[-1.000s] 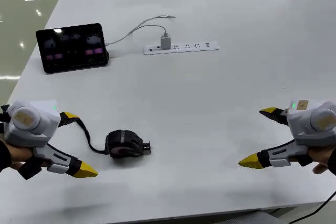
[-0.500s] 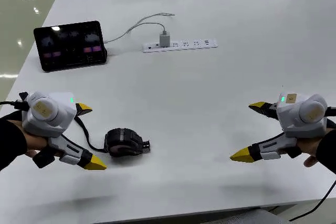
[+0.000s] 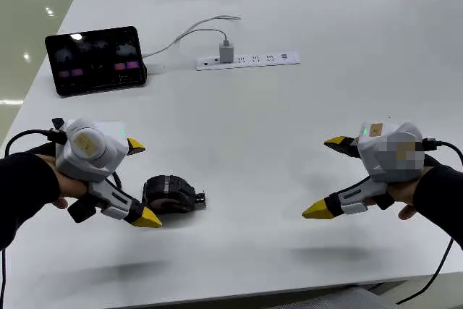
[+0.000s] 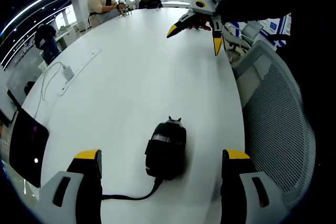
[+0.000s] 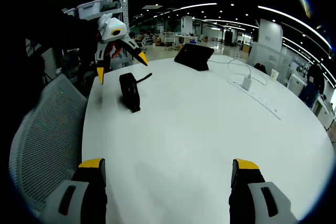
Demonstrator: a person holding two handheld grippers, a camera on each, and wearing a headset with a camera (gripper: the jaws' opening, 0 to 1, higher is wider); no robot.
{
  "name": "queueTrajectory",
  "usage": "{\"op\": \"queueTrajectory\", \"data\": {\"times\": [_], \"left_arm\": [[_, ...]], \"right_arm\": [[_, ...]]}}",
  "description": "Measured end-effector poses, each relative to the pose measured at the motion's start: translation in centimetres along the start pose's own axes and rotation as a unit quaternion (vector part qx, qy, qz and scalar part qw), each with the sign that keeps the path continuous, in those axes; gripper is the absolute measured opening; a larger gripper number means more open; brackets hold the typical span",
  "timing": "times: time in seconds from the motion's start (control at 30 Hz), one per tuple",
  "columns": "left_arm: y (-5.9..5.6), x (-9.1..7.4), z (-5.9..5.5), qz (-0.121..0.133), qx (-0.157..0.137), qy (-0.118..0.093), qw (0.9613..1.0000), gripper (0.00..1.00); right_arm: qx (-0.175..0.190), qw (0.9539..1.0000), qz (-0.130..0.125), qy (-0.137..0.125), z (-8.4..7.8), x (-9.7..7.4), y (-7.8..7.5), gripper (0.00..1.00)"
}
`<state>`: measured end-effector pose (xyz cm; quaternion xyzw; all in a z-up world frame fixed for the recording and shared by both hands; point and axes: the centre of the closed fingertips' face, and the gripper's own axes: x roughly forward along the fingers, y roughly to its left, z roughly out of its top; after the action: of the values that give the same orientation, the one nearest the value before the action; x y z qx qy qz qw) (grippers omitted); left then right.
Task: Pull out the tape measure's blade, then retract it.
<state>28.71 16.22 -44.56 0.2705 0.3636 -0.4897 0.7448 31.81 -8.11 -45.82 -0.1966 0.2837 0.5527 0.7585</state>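
Left claw (image 3: pixel 143 181) released, tape measure (image 3: pixel 171 195) just ahead, right claw (image 3: pixel 324 176) released, well apart

Black tape measure (image 3: pixel 172 195), white table (image 3: pixel 289 128) (yellow-tipped fingers (image 3: pixel 148 217))

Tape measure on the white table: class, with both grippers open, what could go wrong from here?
1. The tape measure lies loose on the smooth table between the left gripper's open jaws; an off-centre close might shove it aside.
2. Its black strap trails toward that gripper and could get pinched.
3. The blade tip is small; the right gripper might slip off it.
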Motion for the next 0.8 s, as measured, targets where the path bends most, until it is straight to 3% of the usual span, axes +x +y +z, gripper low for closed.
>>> {"op": "queueTrajectory", "data": {"times": [0.07,0.17,0.33,0.53,0.67,0.8], "left_arm": [[0.1,0.3,-0.1,-0.001,0.003,0.008,1.0,0.9],[0.6,0.6,-0.5,0.008,0.025,0.04,0.9989,0.86],[-0.6,1.7,0.1,-0.013,0.046,0.05,0.9976,0.86],[-1.2,3.2,-1.0,-0.023,0.062,0.08,0.9946,0.82],[-1.3,3.7,-0.9,-0.025,0.063,0.078,0.9947,0.78],[-0.6,4.2,-0.9,-0.014,0.083,0.07,0.994,0.68]], "right_arm": [[-0.003,1.0,0.003,-0.001,0.3,0.3,0.2,0.99],[-0.007,1.0,0.007,-0.003,0.8,0.7,0.5,0.99],[-0.016,0.9997,0.019,0.004,0.9,1.6,1.3,0.99],[-0.019,0.9994,0.028,0.005,1.2,2.3,1.7,0.99],[-0.023,0.9992,0.032,0.008,1.2,2.9,1.7,0.99],[-0.028,0.9988,0.038,0.014,1.2,4.0,1.8,0.99]]}}
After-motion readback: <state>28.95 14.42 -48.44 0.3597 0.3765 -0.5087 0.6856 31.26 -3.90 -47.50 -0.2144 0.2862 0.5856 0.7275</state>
